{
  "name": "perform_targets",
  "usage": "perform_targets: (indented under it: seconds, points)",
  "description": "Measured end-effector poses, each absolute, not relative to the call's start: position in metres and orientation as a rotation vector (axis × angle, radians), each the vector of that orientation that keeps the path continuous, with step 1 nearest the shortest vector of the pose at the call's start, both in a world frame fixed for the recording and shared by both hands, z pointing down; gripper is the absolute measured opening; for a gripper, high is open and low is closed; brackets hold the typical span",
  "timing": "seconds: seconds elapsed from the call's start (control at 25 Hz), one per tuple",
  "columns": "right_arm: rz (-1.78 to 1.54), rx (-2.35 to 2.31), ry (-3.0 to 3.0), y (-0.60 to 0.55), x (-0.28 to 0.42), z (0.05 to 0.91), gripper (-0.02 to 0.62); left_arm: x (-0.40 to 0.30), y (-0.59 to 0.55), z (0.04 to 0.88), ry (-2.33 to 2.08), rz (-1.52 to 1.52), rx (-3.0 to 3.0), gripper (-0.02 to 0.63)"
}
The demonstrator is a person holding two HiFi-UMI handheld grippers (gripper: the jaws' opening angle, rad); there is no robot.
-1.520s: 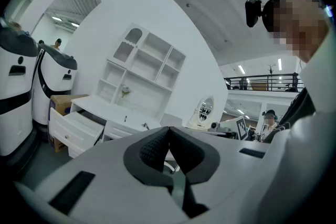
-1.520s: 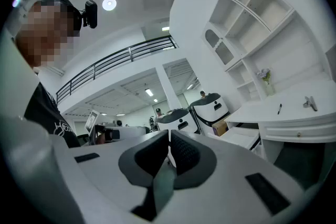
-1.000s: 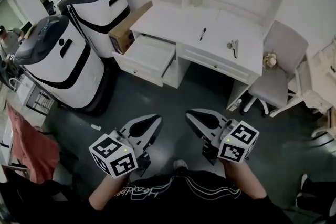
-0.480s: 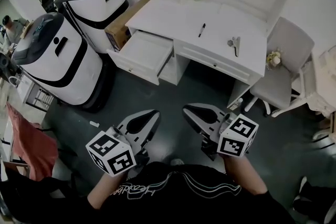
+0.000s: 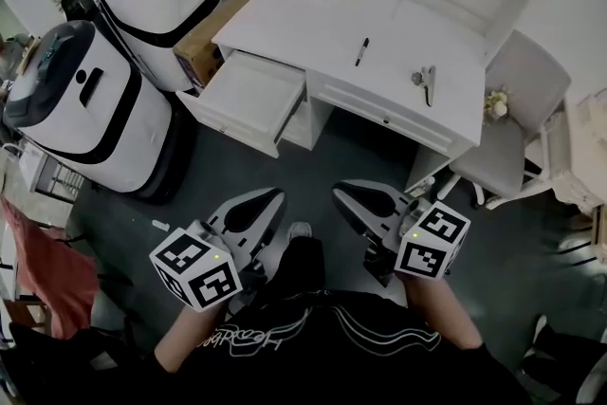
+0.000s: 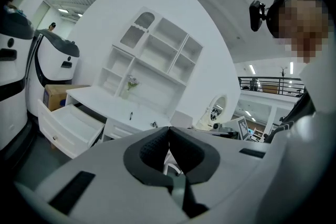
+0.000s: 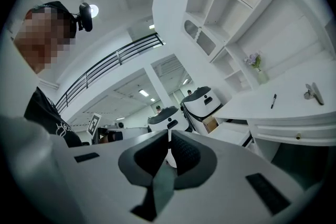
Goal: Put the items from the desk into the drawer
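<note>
Both of my claws are pressed together with nothing between them: the left claw (image 5: 270, 202) (image 6: 168, 131) and the right claw (image 5: 346, 196) (image 7: 168, 136) hang side by side over the dark floor, well short of the counter (image 5: 285, 24).

What matters for the reach is which side things lie on. The pen (image 5: 361, 51) (image 7: 273, 100) lies on the counter ahead of me and a little to the right. Its long axis runs nearly straight away from me, tilted slightly. A small metal item (image 5: 424, 82) (image 7: 313, 93), too small for me to name, lies further right, near the front edge. Both sit on my right claw's side, so I judge that claw the nearer one for either pick.

The open drawer (image 5: 248, 100) (image 6: 71, 123) juts out at the counter's left end, ahead of my left claw. A picked item would therefore have to travel leftward across the front of the counter.
</note>
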State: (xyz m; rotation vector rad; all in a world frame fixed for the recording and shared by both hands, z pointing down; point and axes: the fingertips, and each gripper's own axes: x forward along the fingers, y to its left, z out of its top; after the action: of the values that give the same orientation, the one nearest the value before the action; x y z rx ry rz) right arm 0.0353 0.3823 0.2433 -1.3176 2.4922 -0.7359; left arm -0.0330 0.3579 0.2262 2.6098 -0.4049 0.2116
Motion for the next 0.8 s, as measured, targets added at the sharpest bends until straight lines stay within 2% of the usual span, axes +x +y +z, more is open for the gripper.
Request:
perform_targets:
  seconds: [0.8]
  points:
    - [-0.801, -1.682, 2.242, 0.120, 0.183, 0.279, 0.051, 0.102, 0.076, 0.260, -0.129, 0.327, 2.577, 0.020]
